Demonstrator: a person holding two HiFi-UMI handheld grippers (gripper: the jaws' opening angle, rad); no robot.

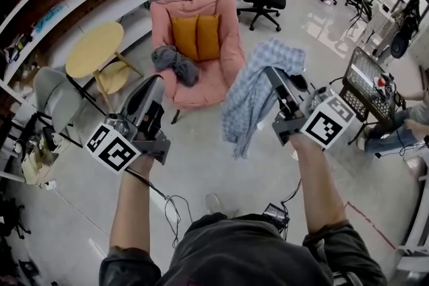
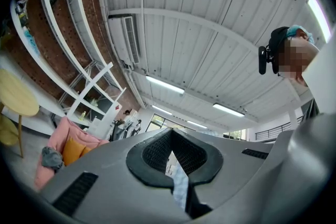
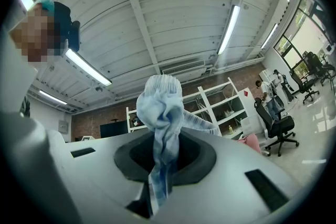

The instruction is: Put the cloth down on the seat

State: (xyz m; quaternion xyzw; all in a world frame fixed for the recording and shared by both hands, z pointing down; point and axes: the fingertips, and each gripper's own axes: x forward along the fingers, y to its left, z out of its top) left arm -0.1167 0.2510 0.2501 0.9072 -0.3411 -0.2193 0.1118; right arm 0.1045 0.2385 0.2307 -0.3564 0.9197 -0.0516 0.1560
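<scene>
Cloth [image 1: 251, 100] first: a pale blue checked piece, soft and limp, bunched at the top and hanging in loose folds below the right gripper [image 1: 273, 74]. That claw is clamped on the bunched upper part. In the right gripper view a wad of fabric [image 3: 160, 107] bulges past the jaw tips and a strip of it runs down through the narrow gap between them. The left gripper [image 1: 153, 87] is closed with its tips meeting. From the head view I see nothing hanging from it. A pale sliver shows low in its slit in the left gripper view, and I cannot say what that is.

The cloth is in the air, touching nothing but the claw, and in the head view it hangs in front of the right side of the pink armchair [image 1: 228, 43]. Two orange cushions [image 1: 196, 37] lean against the chair's back edge. A grey garment [image 1: 175, 62] is heaped at the left edge of the seat and spills over the front there. The right half of the seat [image 1: 213, 80] is bare.

I judge the cloth light and floppy. It will drape and crumple wherever it lands, and it should not slip from this pinch. One grip at the gathered top is enough. I would lower the trailing end onto the bare right half of the seat, well away from the grey heap, and then open the claw.
</scene>
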